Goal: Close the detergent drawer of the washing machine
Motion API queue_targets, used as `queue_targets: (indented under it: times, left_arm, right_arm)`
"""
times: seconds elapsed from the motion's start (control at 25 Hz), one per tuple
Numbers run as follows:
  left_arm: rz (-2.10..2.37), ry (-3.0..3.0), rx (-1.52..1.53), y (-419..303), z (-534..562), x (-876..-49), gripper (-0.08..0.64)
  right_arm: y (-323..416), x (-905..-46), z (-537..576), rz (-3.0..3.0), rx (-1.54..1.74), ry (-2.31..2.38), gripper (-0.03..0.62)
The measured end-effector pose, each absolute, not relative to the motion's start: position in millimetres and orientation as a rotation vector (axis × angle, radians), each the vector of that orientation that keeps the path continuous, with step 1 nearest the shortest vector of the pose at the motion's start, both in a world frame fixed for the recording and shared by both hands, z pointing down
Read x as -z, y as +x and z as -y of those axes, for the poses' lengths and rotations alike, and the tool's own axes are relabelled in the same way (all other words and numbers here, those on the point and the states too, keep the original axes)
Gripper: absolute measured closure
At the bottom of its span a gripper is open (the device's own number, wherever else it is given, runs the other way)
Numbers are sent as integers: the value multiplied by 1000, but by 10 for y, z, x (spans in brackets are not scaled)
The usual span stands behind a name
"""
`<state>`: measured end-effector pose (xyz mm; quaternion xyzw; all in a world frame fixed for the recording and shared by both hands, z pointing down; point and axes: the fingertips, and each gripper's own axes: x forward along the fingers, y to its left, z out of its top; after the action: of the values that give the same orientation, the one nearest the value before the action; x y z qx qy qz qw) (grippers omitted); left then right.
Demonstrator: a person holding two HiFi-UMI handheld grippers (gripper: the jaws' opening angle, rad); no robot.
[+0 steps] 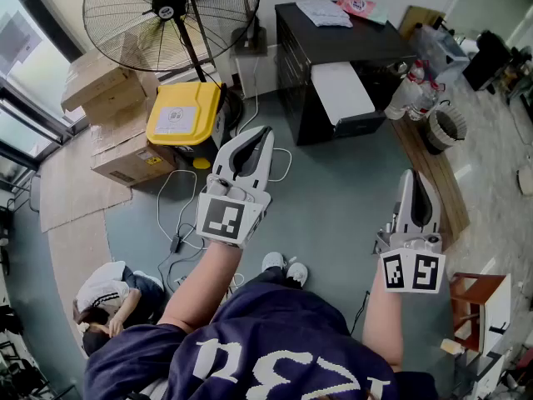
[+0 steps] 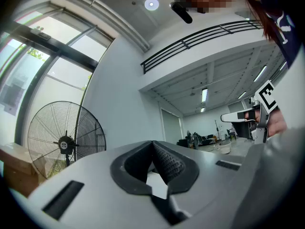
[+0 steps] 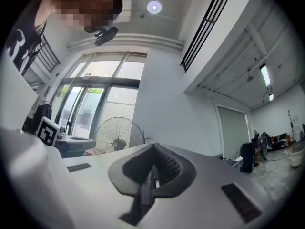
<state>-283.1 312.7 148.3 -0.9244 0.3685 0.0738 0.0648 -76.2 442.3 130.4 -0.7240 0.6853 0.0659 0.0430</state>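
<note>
Jaws of left white two-jaw tool point(image 1: 260, 136) pressed together, nothing between them. Right white two-jaw tool point(image 1: 411, 180) likewise closed, empty. Both held over grey floor point(image 1: 333, 207), well apart from each other. Black round pedestal fan point(image 1: 166, 11), yellow-lidded box point(image 1: 183, 113) and black cabinet point(image 1: 366, 44) stand near floor's far edge. Detergent drawer: place cannot be told from any view.
</note>
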Motion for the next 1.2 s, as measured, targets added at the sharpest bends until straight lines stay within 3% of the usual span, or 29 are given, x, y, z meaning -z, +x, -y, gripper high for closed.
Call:
queue_targets:
  times: [0.76,1.2]
  left_arm:
    - [-1033,-2835,-230,-2819,-2870,-1631,546]
    - [-1106,-2803,-226,-2516,-2447,-1676,546]
  right_arm:
    - [-783,-1369,-4202,-2004,-174,-2216,577]
    - [-538,-1460,-3544,-2107,-160,-2121,577]
